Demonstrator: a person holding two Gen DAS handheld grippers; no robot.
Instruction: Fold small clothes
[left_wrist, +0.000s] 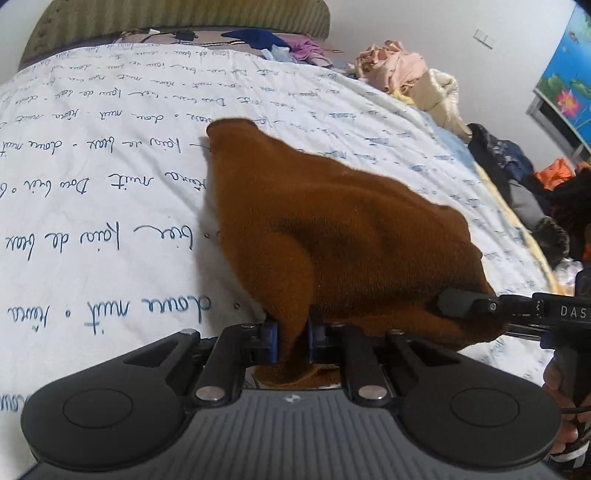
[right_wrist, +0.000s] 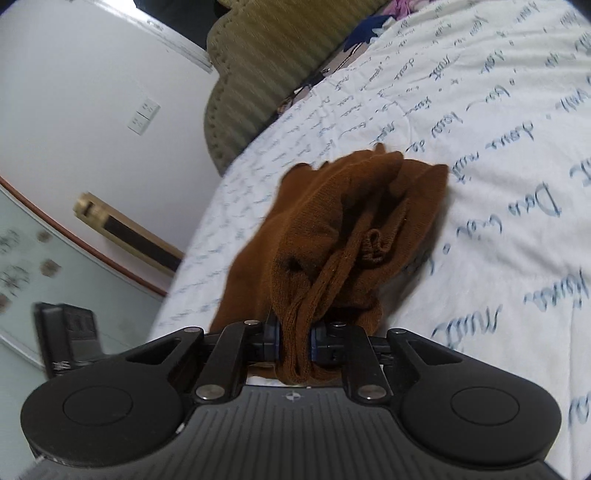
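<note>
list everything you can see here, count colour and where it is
brown garment: one, brown, on the bed, pinched at two spots
bedsheet: one, white with blue script, covers the bed
headboard: one, olive, ribbed, at the bed's far end
clothes pile: one, peach and cream, far right bed edge
dark clothes: one heap, navy, grey, orange, beside the bed on the right
wall switch: one, white, on the wall
left claw: shut on the brown garment
right claw: shut on the brown garment's bunched edge

rust-brown garment (left_wrist: 332, 236), white sheet (left_wrist: 110, 206) w/ blue script print, olive striped headboard (right_wrist: 258, 74), black grippers
</note>
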